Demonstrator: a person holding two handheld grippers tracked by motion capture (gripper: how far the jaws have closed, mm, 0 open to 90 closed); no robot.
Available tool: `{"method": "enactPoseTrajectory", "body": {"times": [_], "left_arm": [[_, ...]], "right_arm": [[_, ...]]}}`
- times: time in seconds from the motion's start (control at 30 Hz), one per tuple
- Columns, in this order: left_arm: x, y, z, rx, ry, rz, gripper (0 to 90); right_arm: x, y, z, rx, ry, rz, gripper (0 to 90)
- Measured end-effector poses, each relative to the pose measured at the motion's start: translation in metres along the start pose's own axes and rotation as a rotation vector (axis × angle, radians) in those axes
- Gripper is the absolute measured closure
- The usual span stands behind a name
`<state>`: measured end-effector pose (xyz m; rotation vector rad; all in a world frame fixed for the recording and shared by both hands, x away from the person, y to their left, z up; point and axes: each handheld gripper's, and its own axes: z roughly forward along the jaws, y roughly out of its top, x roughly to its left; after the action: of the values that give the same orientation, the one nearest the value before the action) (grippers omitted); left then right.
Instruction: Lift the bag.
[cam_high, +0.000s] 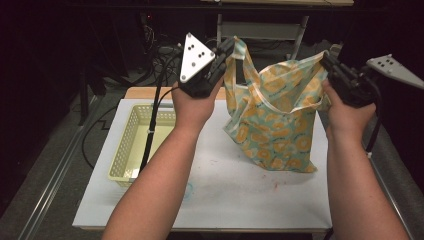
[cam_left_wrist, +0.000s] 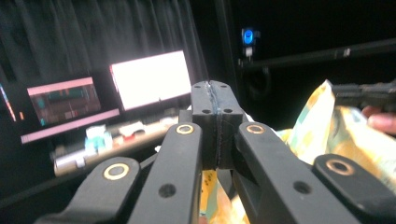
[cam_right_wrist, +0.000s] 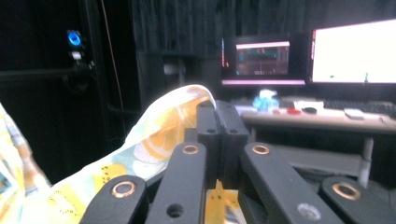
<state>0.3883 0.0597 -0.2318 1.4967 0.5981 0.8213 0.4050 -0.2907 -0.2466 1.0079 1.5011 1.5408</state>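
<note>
Grippers: left gripper (cam_high: 226, 50) and right gripper (cam_high: 327, 60) each pinch the bag (cam_high: 272, 125) rim.
Done: bag lifted, mouth spread.
Left: basket (cam_high: 131, 145) looks empty; filling not started.

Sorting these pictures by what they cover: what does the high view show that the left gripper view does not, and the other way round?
High view alone: the yellow basket on the white table, and the person's forearms. Left gripper view alone: two lit screens beyond the table and a small blue light high up. Both: the patterned cloth bag, the left gripper shut on the bag's edge, and the right gripper at its other side.
</note>
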Motion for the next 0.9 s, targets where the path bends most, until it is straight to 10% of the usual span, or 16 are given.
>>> {"method": "enactPoseTrajectory", "body": {"times": [0.43,0.6,0.9], "left_arm": [[0.005,-0.099,0.000,0.250,-0.030,-0.104,83.1],[-0.010,-0.115,-0.021,0.297,-0.094,-0.081,61.7],[-0.043,-0.138,-0.062,0.345,-0.172,-0.223,31.9]], "right_arm": [[-0.013,-0.069,0.009,0.166,-0.049,-0.011,90.0],[-0.021,-0.083,0.013,0.212,-0.071,-0.019,90.0],[-0.032,-0.111,0.007,0.288,-0.086,-0.025,90.0]]}}
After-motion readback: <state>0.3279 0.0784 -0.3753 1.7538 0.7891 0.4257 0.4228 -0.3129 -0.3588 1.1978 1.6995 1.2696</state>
